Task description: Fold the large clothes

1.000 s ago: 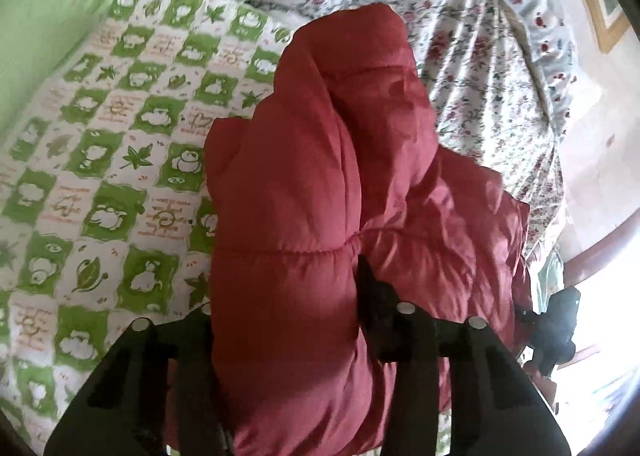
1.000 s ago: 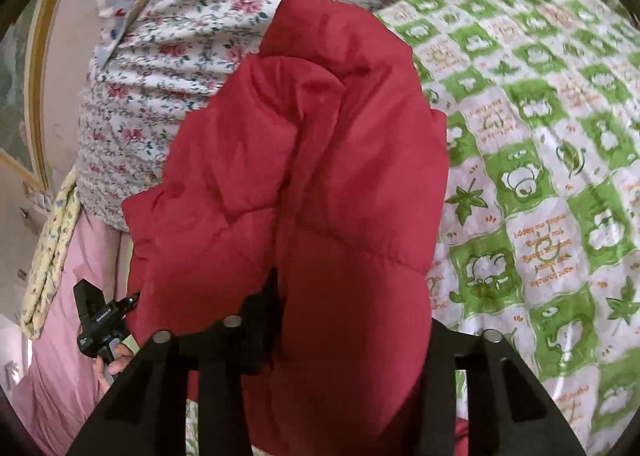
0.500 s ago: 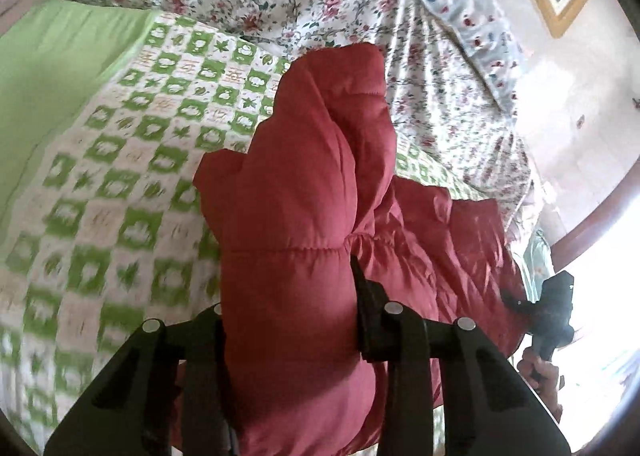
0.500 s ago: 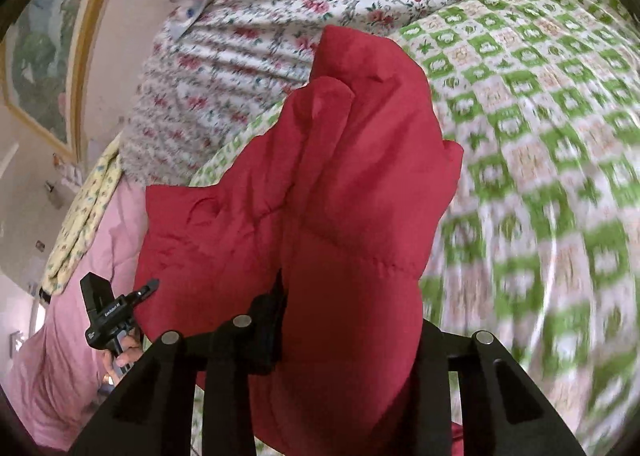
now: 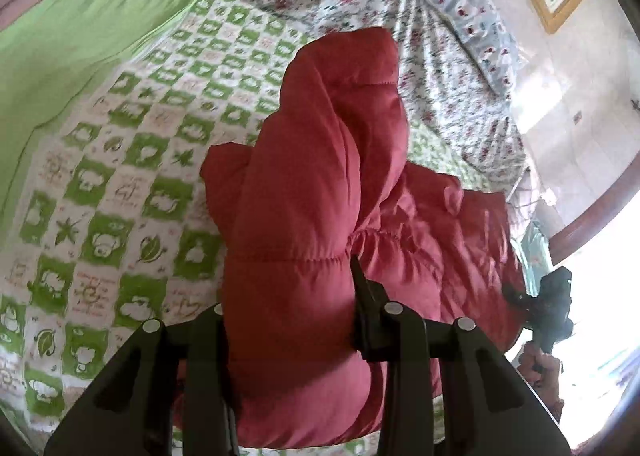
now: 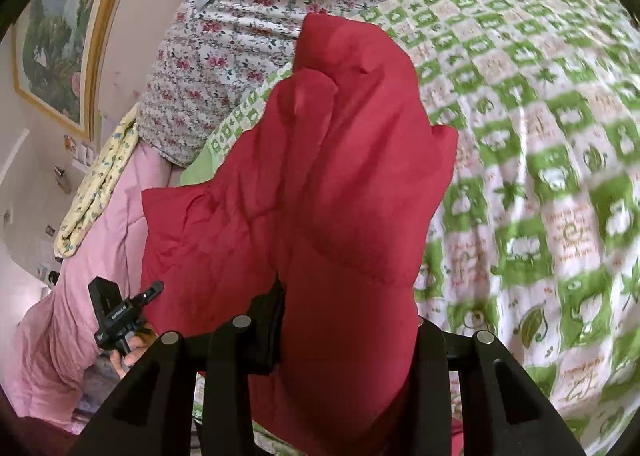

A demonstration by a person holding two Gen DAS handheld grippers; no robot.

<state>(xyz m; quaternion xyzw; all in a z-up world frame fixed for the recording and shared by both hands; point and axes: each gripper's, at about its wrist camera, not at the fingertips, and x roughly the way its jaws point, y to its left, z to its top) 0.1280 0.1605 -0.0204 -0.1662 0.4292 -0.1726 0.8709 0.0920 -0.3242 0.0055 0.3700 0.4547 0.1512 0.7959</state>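
Bedroom bed covered by a green-and-white checked quilt [image 5: 120,184]: left hand-held gripper [image 5: 288,320] and right hand-held gripper [image 6: 348,316] are each pinching a thick fold of the puffy red quilted jacket [image 5: 312,192], lifting it above the bed, apparently so that it hangs straight for folding.

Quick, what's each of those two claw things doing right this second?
Left gripper: closed on the red puffer jacket.
Right gripper: closed on the same jacket, held above the green checked blanket.
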